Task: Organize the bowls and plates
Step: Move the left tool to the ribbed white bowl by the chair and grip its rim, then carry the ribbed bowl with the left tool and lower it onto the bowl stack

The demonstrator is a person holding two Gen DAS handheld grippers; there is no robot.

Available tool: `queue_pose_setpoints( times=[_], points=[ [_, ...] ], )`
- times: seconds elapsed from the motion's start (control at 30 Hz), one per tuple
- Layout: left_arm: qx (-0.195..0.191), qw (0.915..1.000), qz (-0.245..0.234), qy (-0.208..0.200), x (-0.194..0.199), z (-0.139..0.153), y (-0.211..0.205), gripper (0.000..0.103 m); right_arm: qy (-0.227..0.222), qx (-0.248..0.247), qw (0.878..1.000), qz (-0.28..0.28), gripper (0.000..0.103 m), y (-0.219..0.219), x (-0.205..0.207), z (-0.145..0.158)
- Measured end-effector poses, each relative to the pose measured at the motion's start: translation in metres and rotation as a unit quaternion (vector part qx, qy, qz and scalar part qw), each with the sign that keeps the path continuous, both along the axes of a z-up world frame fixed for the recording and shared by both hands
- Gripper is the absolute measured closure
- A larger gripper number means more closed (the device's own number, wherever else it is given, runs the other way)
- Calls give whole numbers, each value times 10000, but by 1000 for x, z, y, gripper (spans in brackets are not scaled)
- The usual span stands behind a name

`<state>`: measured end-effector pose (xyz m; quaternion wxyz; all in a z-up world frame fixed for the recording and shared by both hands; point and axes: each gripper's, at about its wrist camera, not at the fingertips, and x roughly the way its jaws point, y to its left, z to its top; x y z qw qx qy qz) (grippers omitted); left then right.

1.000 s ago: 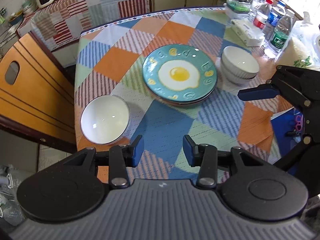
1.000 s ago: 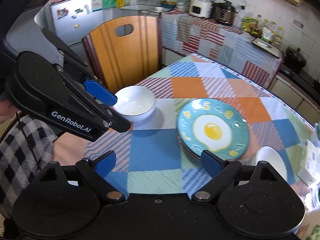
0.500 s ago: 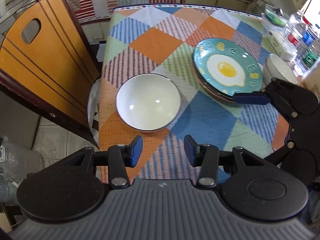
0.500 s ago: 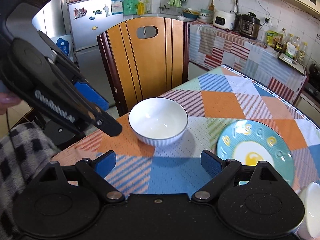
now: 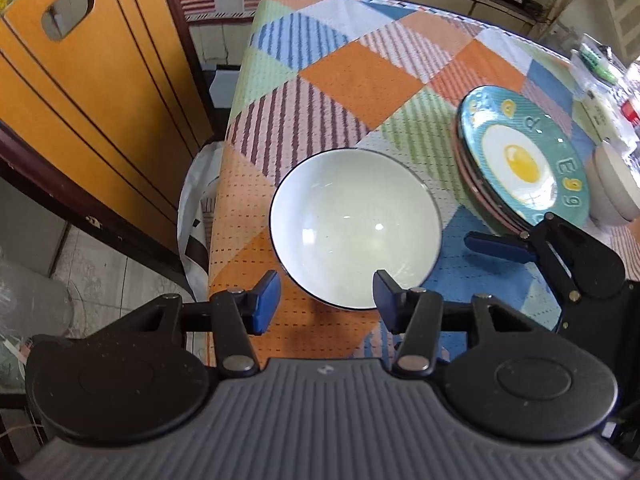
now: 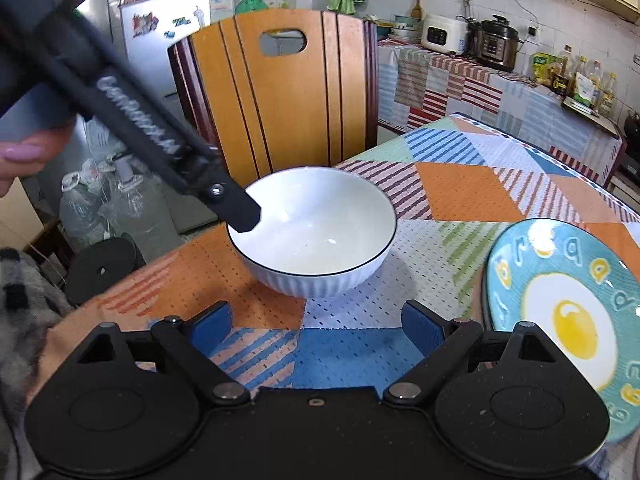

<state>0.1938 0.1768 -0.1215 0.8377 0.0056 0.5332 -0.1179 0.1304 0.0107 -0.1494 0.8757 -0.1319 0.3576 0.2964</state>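
Left wrist view: left hand-held gripper [image 5: 326, 300] opening, empty, astride the 6 o'clock rim of the white dark-rimmed ceramic bowl [image 5: 354, 228] near the surface edge; right hand-held gripper [image 6: 316, 326] wide, empty; risk: glazed rim slips, bowl tips.

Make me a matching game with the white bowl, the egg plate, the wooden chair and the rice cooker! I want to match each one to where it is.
Things:
1. white ribbed bowl with dark rim
2. teal plate with a fried-egg picture
3. orange wooden chair
4. white rice cooker

Places:
A. on the far counter
B. on top of a plate stack
C. beside the table
D. alone near the table's edge

Pairs: 1-D, 2-B, 3-C, 4-A
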Motion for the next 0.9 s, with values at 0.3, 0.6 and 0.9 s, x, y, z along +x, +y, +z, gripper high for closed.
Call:
queue_pose_setpoints(
  times=[0.3,0.6,0.9],
  points=[
    [-39,9997,150,188,16,-28,2,55,-89,-114,9997,215,9,16,12,-18],
    [-19,9995,261,180,26,-36,6,72,109,-116,9995,271,9,32,30,-25],
    [231,9993,201,195,18,-37,-5,85,303,-58,9993,198,16,28,38,-25]
  ],
)
